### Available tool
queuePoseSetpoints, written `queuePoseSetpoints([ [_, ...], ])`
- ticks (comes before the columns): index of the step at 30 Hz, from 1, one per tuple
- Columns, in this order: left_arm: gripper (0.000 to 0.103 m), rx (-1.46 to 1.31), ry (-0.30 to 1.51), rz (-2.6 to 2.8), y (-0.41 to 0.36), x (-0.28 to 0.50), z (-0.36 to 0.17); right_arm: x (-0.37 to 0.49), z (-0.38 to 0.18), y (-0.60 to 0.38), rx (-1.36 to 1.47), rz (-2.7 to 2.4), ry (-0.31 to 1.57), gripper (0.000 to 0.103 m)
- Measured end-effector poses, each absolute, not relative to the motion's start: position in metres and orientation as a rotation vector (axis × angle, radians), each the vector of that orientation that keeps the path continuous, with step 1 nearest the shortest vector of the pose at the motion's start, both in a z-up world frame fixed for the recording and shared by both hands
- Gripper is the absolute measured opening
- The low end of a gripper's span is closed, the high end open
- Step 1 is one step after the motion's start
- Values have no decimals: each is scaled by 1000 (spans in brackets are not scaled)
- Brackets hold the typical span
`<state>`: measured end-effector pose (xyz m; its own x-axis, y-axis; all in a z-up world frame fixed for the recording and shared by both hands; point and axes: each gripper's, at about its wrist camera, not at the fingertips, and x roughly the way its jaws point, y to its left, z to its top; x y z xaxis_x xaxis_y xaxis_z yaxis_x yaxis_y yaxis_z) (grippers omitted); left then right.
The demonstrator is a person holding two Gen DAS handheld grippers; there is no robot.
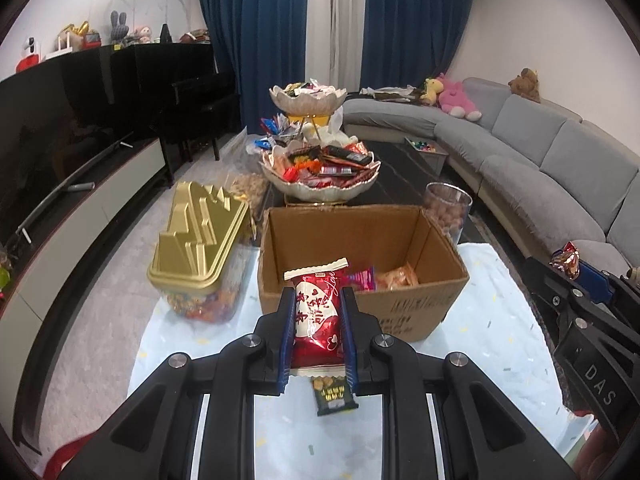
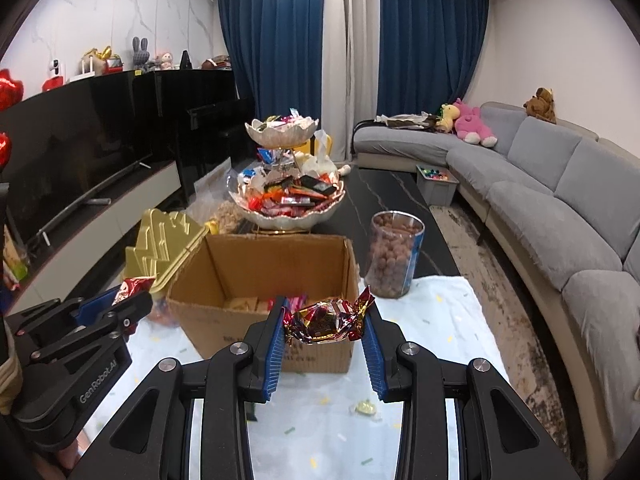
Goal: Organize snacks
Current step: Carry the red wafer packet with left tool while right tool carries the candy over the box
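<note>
My left gripper point(image 1: 317, 300) is shut on a red snack packet point(image 1: 316, 316) with white hearts, held just in front of the open cardboard box point(image 1: 440, 256). The box holds a few snack packets point(image 1: 396, 277). My right gripper point(image 2: 326, 314) is shut on a crinkled red and gold foil candy point(image 2: 326, 320), held at the near edge of the same box point(image 2: 188, 280). A dark green snack packet point(image 1: 334, 396) lies on the cloth under the left gripper. A small gold candy point(image 2: 365, 407) lies on the cloth under the right gripper.
A gold-lidded clear tub point(image 1: 200, 248) of sweets stands left of the box. A clear jar point(image 2: 396, 256) of brown balls stands to its right. A two-tier bowl stand point(image 1: 320, 172) full of snacks is behind. A grey sofa point(image 2: 560, 208) runs along the right, a TV cabinet point(image 1: 80, 184) along the left.
</note>
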<state>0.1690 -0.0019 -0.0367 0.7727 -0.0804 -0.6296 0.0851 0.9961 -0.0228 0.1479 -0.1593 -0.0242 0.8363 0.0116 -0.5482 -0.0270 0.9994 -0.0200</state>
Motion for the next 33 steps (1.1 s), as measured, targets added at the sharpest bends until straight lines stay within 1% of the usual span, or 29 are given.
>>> queuePoseSetpoints([
  [22, 22, 6, 705, -92, 9, 238, -30, 213, -7, -139, -48, 40, 563, 36],
  [27, 22, 23, 709, -93, 6, 256, -31, 229, -14, -137, -58, 35, 579, 36],
  [33, 22, 28, 744, -92, 4, 276, -45, 249, -25, -138, -67, 27, 606, 36],
])
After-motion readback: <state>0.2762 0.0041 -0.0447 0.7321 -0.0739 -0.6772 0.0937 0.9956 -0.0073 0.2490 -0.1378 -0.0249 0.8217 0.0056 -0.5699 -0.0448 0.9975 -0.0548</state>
